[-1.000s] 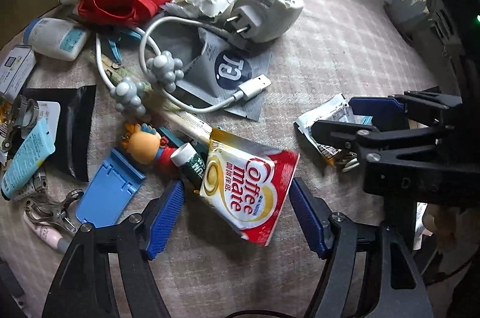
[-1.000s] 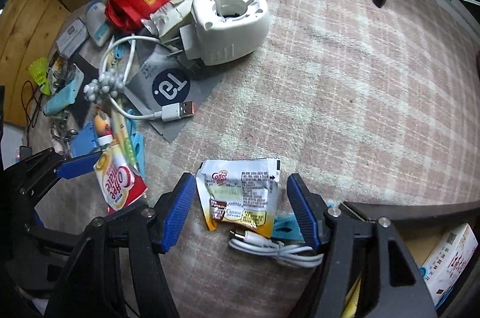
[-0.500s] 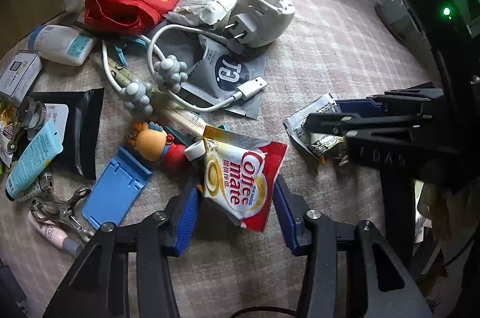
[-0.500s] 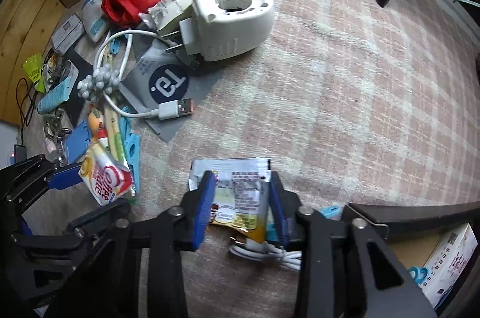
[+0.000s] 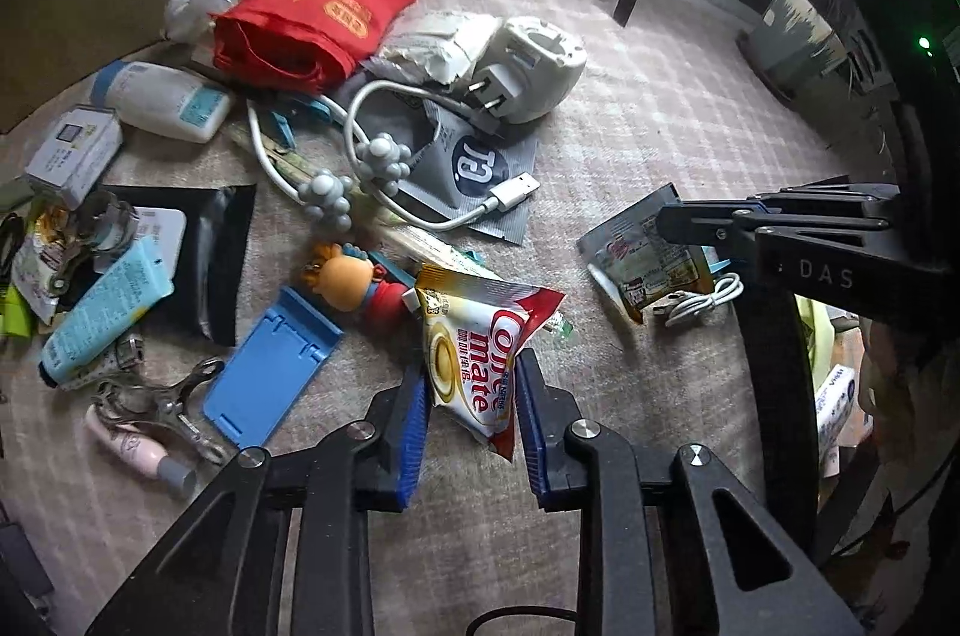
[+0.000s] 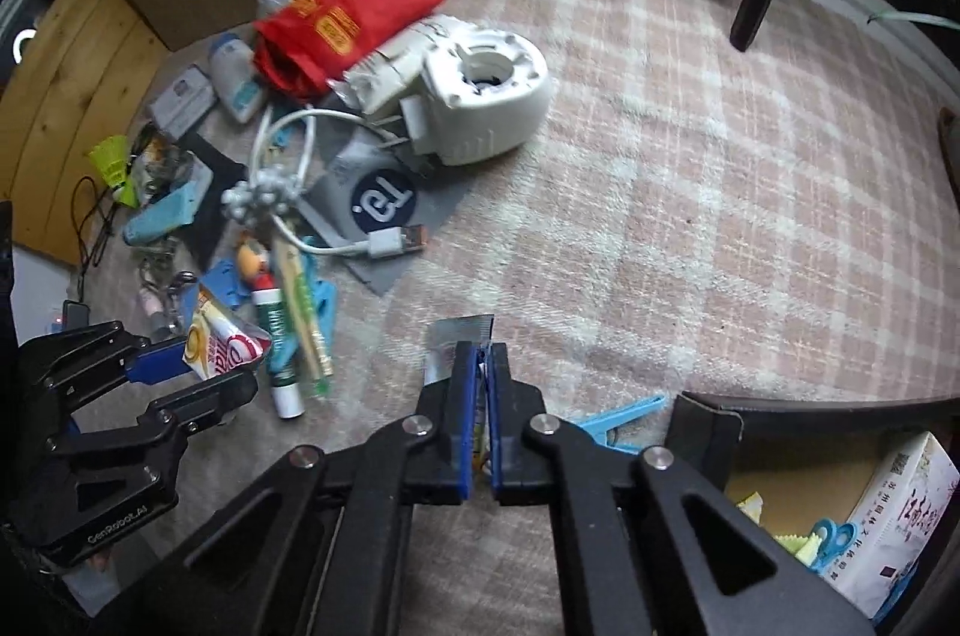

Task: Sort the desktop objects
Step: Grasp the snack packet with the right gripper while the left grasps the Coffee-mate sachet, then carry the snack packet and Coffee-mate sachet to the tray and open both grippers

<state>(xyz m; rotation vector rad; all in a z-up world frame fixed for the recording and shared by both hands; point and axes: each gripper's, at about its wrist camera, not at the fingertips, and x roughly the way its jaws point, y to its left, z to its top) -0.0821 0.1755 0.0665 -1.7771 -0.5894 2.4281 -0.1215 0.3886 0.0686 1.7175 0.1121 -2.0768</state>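
Observation:
A red and white Coffee mate sachet (image 5: pixel 474 336) sits crumpled between the blue pads of my left gripper (image 5: pixel 472 372), lifted a little off the checked cloth. The jaws are still closing and the pads press on it. From the right wrist view the same left gripper (image 6: pixel 198 366) shows at the left with the sachet (image 6: pixel 219 336) in it. My right gripper (image 6: pixel 480 354) is shut on a silver creamer sachet (image 6: pixel 459 330), whose top edge sticks out above the pads. In the left wrist view that silver sachet (image 5: pixel 636 252) hangs from the right gripper (image 5: pixel 666 222).
A pile lies at the back left: red bag (image 5: pixel 306 24), white plug-in device (image 5: pixel 528 66), USB cable (image 5: pixel 504 195), blue phone stand (image 5: pixel 270 366), toy figure (image 5: pixel 348 279). A coiled white cable (image 5: pixel 702 300) and blue peg (image 6: pixel 624 420) lie near an open box (image 6: pixel 708 420) at the right.
Both grippers went from wide open around their sachets to closed on them. Both have since risen, and the sachets have come up off the cloth.

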